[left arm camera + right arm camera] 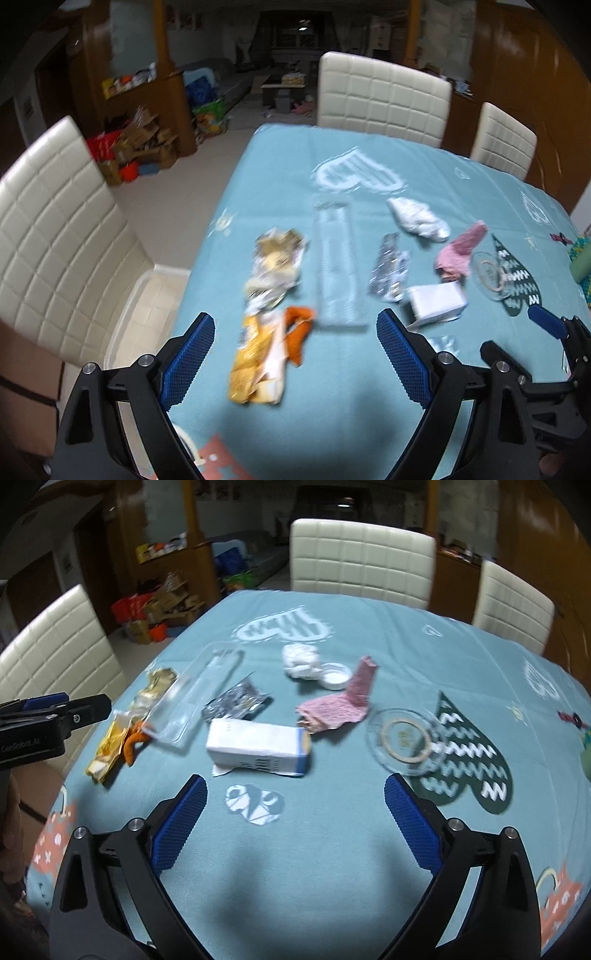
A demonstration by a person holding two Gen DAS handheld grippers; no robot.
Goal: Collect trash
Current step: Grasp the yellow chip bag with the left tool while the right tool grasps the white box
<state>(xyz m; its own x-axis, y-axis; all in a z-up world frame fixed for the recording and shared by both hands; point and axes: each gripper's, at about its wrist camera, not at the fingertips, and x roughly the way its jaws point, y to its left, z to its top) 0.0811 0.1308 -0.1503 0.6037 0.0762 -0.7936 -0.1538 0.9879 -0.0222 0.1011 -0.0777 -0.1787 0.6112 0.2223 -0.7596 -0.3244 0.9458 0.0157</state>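
Trash lies scattered on the blue tablecloth (332,406). My left gripper (295,332) is open and empty, just above a yellow-and-orange wrapper (266,358). Beyond it lie a crumpled gold wrapper (275,266), a clear plastic tray (338,266), a silver foil wrapper (389,267), a white carton (437,301), pink paper (461,249) and a white tissue wad (417,218). My right gripper (295,794) is open and empty, hovering near the white carton (258,746). The pink paper (340,701), foil wrapper (236,699), tissue wad (299,659), clear tray (195,698) and a white lid (336,675) lie further off.
A glass ashtray (404,738) stands right of the carton, also in the left wrist view (489,271). White padded chairs (380,96) surround the table; one (55,229) is on the left. Boxes and bags (136,147) clutter the floor beyond.
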